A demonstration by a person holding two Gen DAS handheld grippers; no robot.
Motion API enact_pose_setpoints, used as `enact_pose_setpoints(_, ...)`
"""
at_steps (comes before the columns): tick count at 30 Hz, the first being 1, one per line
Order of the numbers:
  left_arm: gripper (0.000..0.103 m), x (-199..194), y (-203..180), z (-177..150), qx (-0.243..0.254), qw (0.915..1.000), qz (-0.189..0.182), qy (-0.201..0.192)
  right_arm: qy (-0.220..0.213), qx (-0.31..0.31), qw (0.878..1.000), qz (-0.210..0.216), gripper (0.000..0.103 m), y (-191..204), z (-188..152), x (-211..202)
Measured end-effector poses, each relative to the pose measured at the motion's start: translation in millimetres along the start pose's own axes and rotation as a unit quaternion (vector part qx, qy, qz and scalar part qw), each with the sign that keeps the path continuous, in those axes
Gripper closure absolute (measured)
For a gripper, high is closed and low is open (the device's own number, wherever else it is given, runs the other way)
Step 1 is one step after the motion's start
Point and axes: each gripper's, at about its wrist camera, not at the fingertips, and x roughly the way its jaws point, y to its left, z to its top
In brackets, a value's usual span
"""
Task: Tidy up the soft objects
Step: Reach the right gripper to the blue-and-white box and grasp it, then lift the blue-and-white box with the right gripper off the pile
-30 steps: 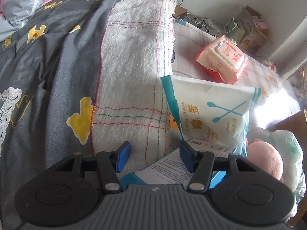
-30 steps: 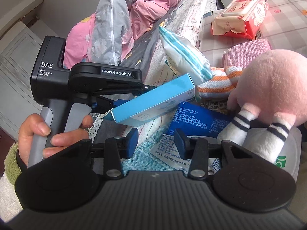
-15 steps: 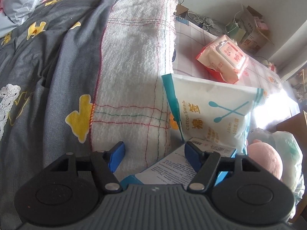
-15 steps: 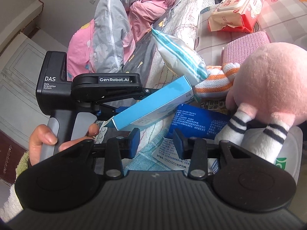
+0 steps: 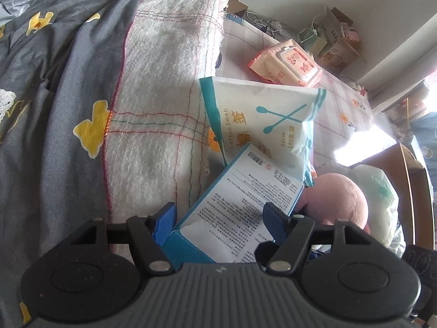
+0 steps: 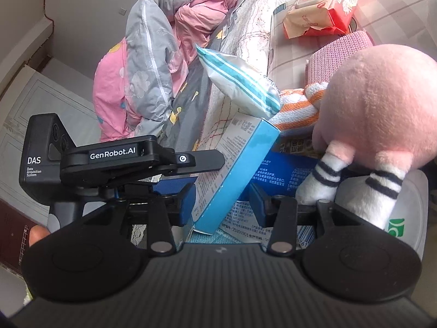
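Note:
A blue and white box (image 5: 240,207) lies tilted between the open fingers of my left gripper (image 5: 220,217); the pads do not press it. It also shows in the right wrist view (image 6: 235,175), between the open fingers of my right gripper (image 6: 222,201). A white cotton swab bag (image 5: 267,120) stands behind the box, also in the right wrist view (image 6: 240,82). A pink plush toy (image 6: 374,104) with striped legs sits to the right.
A pink wet-wipe pack (image 5: 289,64) lies on the checked sheet further back. A white woven blanket (image 5: 164,82) and grey quilt (image 5: 49,82) lie to the left. An orange-striped cloth (image 6: 297,109), a blue packet (image 6: 284,175) and a pink knitted item (image 6: 341,52) crowd the pile.
The left gripper's fingers have spread wider. The box has tipped up steeper and now stands between the right gripper's fingers. The right gripper has opened wider.

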Motion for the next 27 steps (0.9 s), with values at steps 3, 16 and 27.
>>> enact_pose_setpoints(3,0.034,-6,-3,-9,-0.001,0.9999,-0.01,0.001,0.003,-0.004,1.0,-0.003,0.064,1,1,-2)
enact_pose_setpoints(16,0.034,-17,-36,-66,0.057,0.9979,-0.031,-0.009,0.063,-0.068,0.995,-0.039,0.068,-10,-12,-40)
enact_pose_setpoints(27,0.042,-11,-31,-72,0.039,0.9987,-0.017,-0.029,0.036,-0.113,0.991,-0.055,0.07,-13,-16,-46)
